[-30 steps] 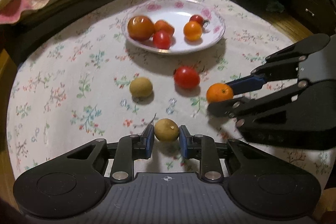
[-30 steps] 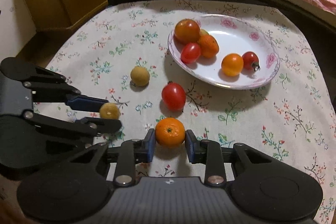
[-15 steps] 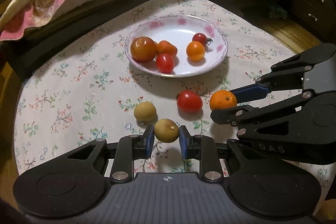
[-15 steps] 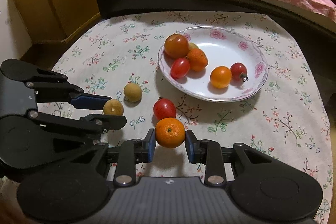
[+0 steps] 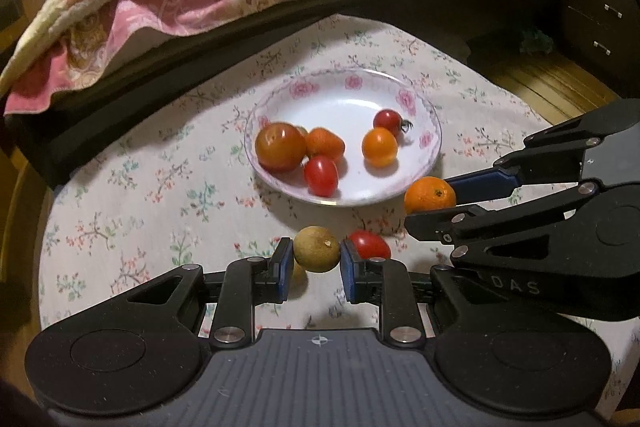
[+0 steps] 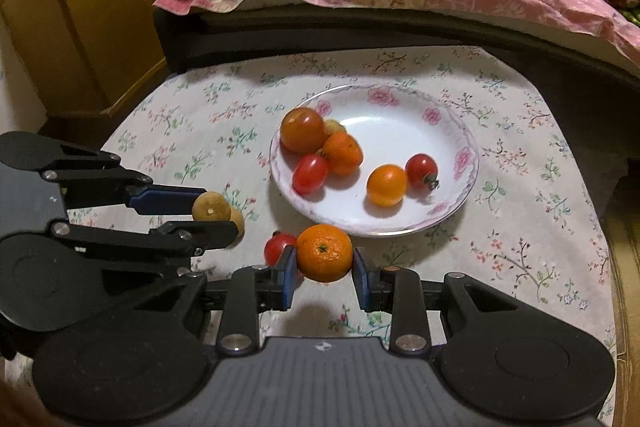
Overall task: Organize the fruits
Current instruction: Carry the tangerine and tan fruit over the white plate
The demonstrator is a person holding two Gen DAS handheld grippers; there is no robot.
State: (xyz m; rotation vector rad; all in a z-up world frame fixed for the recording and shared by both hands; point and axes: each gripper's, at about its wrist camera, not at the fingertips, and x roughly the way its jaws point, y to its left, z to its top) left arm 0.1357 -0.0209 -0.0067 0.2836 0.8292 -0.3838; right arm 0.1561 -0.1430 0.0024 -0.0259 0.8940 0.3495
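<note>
Left wrist view: left hand-held gripper [image 5: 316, 263] pinches a longan [image 5: 316, 248]; right hand-held gripper [image 6: 324, 269] pinches an orange [image 6: 324, 253] near the plate [image 6: 460, 187]

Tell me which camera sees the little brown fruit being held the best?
The left wrist view. The brown fruit sits centred, close and whole between the left hand-held gripper fingers. In the right wrist view it is off to the side, smaller, and partly hidden by that gripper's fingers.

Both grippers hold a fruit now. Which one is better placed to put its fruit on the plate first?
Probably the right gripper: its orange is beside the plate rim, while the left gripper holds its brown fruit farther back.
</note>
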